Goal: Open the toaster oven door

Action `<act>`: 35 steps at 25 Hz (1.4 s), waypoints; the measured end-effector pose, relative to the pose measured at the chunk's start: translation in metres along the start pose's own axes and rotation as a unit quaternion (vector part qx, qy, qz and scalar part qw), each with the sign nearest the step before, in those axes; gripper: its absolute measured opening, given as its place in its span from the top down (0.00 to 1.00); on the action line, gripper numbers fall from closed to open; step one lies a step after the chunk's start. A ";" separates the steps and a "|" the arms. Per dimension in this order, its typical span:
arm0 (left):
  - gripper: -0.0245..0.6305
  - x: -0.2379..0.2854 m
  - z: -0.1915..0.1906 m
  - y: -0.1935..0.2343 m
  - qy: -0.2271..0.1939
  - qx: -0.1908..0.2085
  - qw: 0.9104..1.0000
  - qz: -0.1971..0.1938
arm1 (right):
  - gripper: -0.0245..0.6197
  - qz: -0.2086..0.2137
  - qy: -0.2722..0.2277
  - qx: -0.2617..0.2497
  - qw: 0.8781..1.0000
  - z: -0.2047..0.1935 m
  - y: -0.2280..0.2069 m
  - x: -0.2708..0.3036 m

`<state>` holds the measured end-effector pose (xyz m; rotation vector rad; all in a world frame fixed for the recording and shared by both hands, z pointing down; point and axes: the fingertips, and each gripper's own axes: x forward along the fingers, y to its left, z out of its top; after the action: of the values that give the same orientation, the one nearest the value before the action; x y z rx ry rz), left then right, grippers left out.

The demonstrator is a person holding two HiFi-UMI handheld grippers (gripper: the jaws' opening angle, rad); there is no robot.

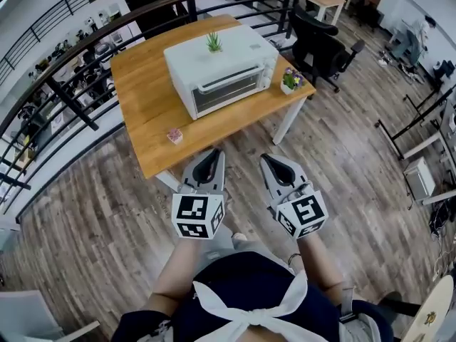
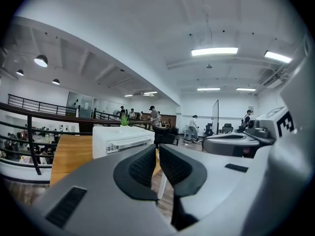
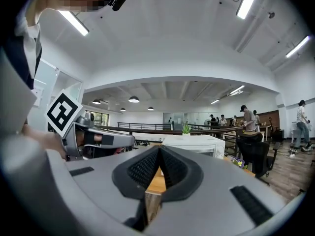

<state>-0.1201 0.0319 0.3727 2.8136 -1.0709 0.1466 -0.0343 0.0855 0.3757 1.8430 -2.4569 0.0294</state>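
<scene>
A white toaster oven (image 1: 221, 70) stands on the wooden table (image 1: 142, 112) with its glass door up and closed, the handle bar (image 1: 226, 84) along the door's top. A small green plant (image 1: 214, 43) sits on its roof. My left gripper (image 1: 211, 155) and right gripper (image 1: 271, 159) hover side by side off the table's near edge, both shut and holding nothing. In the left gripper view the oven (image 2: 120, 139) lies ahead left of the shut left gripper (image 2: 157, 149). In the right gripper view the oven (image 3: 194, 144) is ahead right of the shut right gripper (image 3: 159, 149).
A potted purple flower (image 1: 290, 80) stands at the table's right corner and a tiny pink pot (image 1: 174, 135) near its front edge. A black office chair (image 1: 324, 45) is right of the table. A dark railing (image 1: 71, 55) curves behind it. Wood floor lies under me.
</scene>
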 end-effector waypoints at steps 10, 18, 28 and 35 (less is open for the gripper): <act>0.83 0.038 0.006 0.003 -0.003 0.031 0.999 -0.040 | 0.83 0.018 0.012 -0.008 1.000 -0.009 -0.027 0.033; 0.57 0.096 0.017 0.038 0.017 0.104 0.994 -0.033 | 0.66 0.039 0.024 -0.060 0.997 -0.001 -0.074 0.082; 0.55 0.153 0.015 0.082 0.057 0.150 0.987 -0.014 | 0.63 0.057 0.085 -0.117 0.988 -0.017 -0.125 0.133; 0.55 0.182 0.001 0.092 0.110 0.176 0.978 -0.026 | 0.63 0.070 0.123 -0.171 0.975 -0.022 -0.147 0.160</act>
<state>-0.0464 -0.1558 0.4046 3.0283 -1.0038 0.6906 0.0634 -0.1075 0.4049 1.4316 -2.2480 -0.1405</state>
